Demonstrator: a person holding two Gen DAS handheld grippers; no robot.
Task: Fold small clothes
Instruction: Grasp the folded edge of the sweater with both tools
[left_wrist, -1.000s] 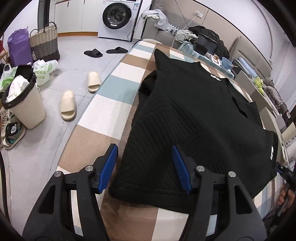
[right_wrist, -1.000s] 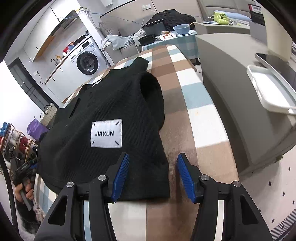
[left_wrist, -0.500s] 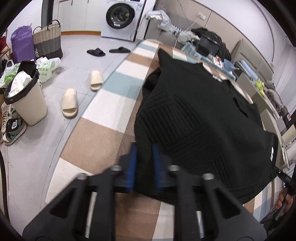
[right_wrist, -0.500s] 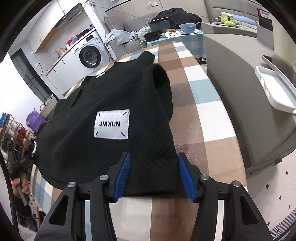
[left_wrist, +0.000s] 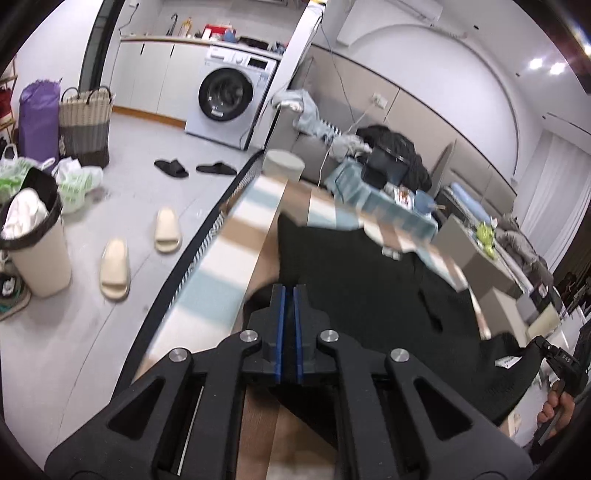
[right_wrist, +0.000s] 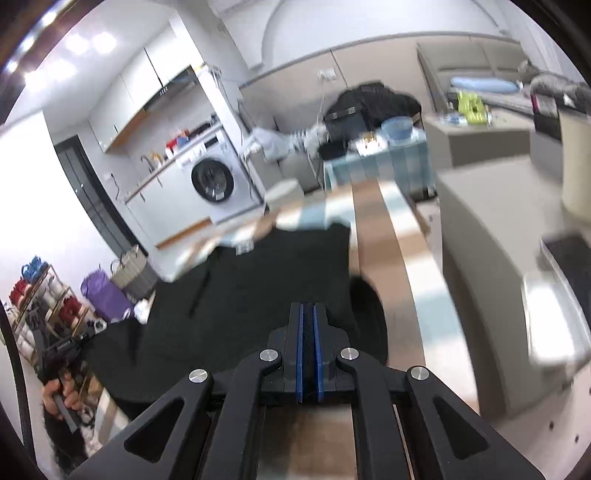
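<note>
**Black knit top pinched at both near corners**

Black textured knit garment (left_wrist: 362, 280) lies spread on the long bench (left_wrist: 236, 236), which wears a checked cloth of brown, pale blue and white blocks. In the left wrist view the left hand-held gripper (left_wrist: 289, 291) has its blue-padded jaws pressed together, a fold of the dark fabric caught between them at the garment's near edge. The rest of the garment runs away toward twelve and two o'clock. At four o'clock in that view the garment's other near corner rises to the right hand-held gripper (left_wrist: 561, 365), with the fingers of the right hand (left_wrist: 554, 406) wrapped on its handle.

In the right wrist view the right hand-held gripper (right_wrist: 307, 310) is likewise closed tight on the garment's (right_wrist: 258, 288) hem, and the cloth stretches from it toward ten o'clock, where the left hand (right_wrist: 61, 393) grips its own tool (right_wrist: 61, 349). A dark sleeve curls off the garment's edge at about two o'clock from the jaws, resting on a brown stripe of the bench (right_wrist: 380, 236).

Beyond the bench, a white front-loading washing machine (left_wrist: 229, 99) stands at eleven o'clock in the left wrist view. A pair of cream slide sandals (left_wrist: 140, 251) lies on the grey floor at nine o'clock, near a beige waste bin with a black liner (left_wrist: 37, 243).
</note>
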